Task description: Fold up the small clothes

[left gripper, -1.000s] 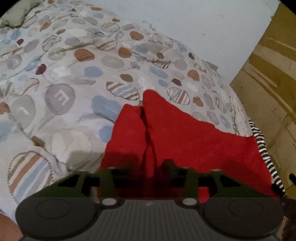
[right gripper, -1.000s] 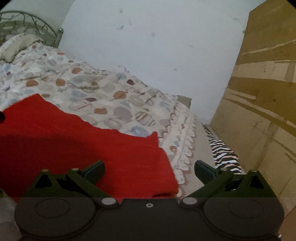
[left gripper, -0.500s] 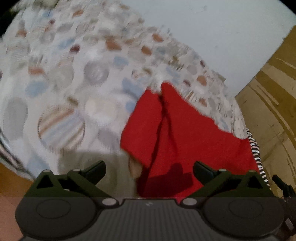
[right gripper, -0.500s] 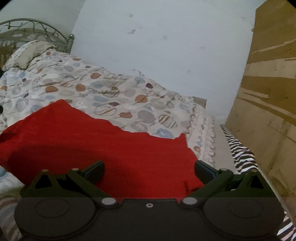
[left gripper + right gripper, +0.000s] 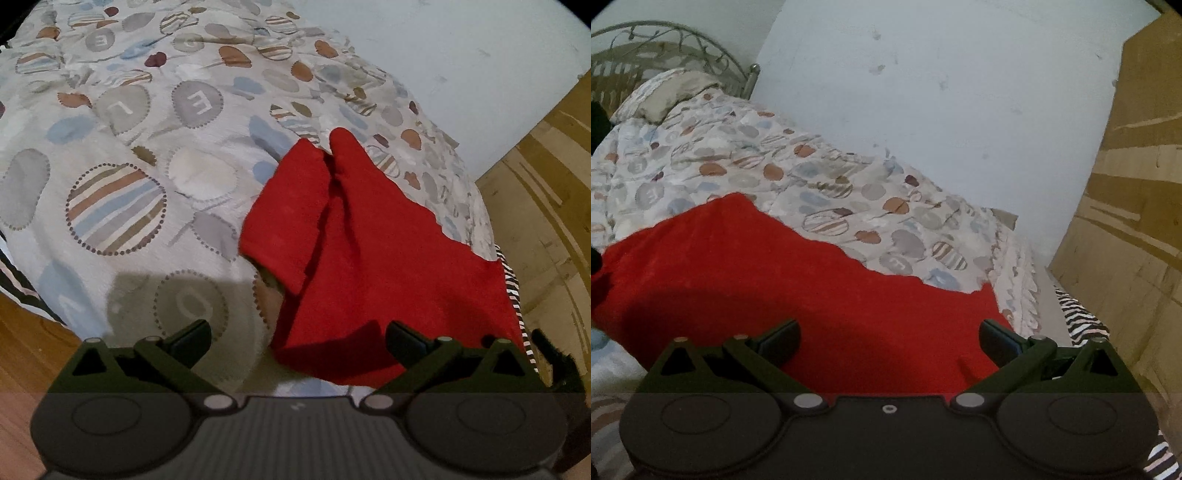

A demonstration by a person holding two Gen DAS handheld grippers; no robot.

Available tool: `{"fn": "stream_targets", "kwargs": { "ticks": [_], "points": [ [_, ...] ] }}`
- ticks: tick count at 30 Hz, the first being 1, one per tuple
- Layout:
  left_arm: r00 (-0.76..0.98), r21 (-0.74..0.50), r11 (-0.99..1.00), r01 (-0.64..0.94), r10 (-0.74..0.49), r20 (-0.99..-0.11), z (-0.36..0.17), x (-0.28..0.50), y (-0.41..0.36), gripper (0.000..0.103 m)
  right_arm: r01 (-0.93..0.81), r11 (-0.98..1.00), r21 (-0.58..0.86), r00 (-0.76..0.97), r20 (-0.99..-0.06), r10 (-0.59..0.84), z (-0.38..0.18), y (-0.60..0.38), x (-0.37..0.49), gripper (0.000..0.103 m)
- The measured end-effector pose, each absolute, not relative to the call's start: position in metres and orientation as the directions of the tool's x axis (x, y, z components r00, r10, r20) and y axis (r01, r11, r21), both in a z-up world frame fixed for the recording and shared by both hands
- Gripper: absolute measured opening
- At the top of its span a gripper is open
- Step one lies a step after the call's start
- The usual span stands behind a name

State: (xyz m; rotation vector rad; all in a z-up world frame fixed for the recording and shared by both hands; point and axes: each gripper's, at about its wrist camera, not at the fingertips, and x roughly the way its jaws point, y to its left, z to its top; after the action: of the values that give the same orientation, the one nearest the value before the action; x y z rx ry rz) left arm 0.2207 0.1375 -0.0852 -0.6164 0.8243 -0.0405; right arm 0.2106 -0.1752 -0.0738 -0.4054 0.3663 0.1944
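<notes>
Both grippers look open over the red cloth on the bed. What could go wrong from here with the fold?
1. The red cloth lies bunched, one flap doubled over a dark crease; a fold made now may lock that wrinkle in.
2. Its near edge sits close to the edge of the bedspread; a tug could drag it off.
3. The left gripper, just opened, and the right gripper hold nothing, so the cloth lies loose.

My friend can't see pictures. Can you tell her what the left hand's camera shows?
A red cloth, partly folded over itself, lies on a bed cover with spotted and striped circles. The left gripper is wide open at the cloth's near edge, holding nothing.
</notes>
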Motion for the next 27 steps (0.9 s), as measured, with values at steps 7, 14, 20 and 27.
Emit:
{"fn": "stream_targets", "kwargs": {
  "ticks": [7,14,20,27],
  "points": [
    [0.67,-0.511,0.829,-0.225,-0.25,-0.7,-0.09,0.223,0.14,0.103,-0.241,0.894,-0.378,0.935,-0.339,0.108,-0.119,-0.154,0.199,0.102],
    [0.698,-0.546,0.812,-0.206,-0.27,-0.664,-0.089,0.225,0.141,0.103,-0.238,0.9,-0.364,0.938,-0.325,0.117,-0.121,-0.157,0.199,0.102],
    [0.741,-0.436,0.89,-0.134,-0.203,-0.64,-0.073,0.244,0.129,0.103,-0.234,0.905,-0.355,0.941,-0.318,0.118,-0.123,-0.158,0.198,0.102],
    [0.764,-0.23,0.971,-0.068,-0.098,-0.638,-0.069,0.278,0.115,0.103,-0.233,0.909,-0.346,0.942,-0.313,0.122,-0.124,-0.159,0.198,0.102]
  ]
}}
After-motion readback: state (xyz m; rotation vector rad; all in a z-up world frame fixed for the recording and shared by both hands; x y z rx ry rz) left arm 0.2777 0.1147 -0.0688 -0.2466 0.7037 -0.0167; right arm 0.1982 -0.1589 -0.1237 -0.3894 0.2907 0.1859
